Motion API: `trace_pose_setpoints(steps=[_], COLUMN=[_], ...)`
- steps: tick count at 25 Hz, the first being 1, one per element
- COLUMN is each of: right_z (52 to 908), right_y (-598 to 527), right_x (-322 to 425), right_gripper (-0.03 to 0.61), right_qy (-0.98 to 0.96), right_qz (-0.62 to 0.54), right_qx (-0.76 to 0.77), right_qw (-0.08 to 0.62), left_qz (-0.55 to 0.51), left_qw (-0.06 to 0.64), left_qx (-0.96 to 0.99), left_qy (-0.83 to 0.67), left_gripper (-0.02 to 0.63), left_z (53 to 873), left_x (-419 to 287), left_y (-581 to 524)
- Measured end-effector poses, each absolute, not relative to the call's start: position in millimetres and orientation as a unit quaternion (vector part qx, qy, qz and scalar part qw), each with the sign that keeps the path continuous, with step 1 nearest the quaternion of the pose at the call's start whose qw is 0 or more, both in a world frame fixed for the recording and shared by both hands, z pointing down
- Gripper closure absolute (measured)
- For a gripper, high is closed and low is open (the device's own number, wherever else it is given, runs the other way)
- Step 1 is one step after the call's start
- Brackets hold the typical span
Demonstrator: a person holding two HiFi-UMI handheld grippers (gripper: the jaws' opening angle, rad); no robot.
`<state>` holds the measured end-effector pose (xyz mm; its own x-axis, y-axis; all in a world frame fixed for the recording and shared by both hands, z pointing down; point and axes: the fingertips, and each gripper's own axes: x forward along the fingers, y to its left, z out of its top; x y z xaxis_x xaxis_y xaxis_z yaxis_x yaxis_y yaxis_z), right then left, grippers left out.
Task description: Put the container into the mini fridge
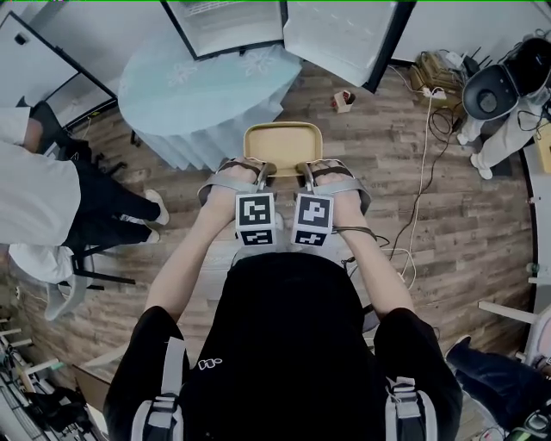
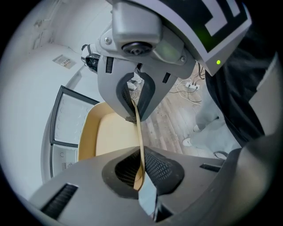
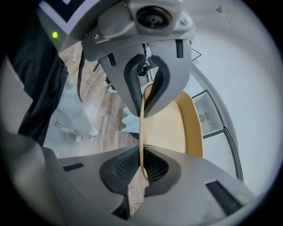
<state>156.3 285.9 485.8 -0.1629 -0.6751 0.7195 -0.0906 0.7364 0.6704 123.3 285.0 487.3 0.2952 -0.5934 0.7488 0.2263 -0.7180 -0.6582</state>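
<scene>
Gripping the container's near rim, the left gripper and right gripper are both clenched. The mini fridge lies straight ahead.

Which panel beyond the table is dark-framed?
The left panel, behind the round table; the right panel is plain white with one dark edge.

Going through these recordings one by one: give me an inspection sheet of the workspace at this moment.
Surface: wood-plank floor; round table with a pale blue cloth.
Job's things: yellow container held in the air by its near rim; mini fridge beyond the table, door apparently open.
Clutter: small object on the floor, too small to identify.
Tools: left tool and right tool each shut on the container's rim.
Cables: white cables run across the floor at right.
Surroundings: seated person at left; white robot at right.
</scene>
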Motion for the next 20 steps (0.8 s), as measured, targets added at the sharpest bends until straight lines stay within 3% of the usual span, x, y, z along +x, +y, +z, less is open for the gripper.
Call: trace_pose_setpoints(steps=[20], right_z=[475], right_y=[188], right_x=[105], right_gripper=[0.563], right_qy=[-0.711], right_qz=[-0.328], right_qx=[0.225], right_qw=[0.58], left_qz=[-0.589], left_qw=[0.336], left_qx=[-0.703], left_qy=[0.214], left_gripper=[0.588], left_z=[477], left_x=[73], left_y=[191])
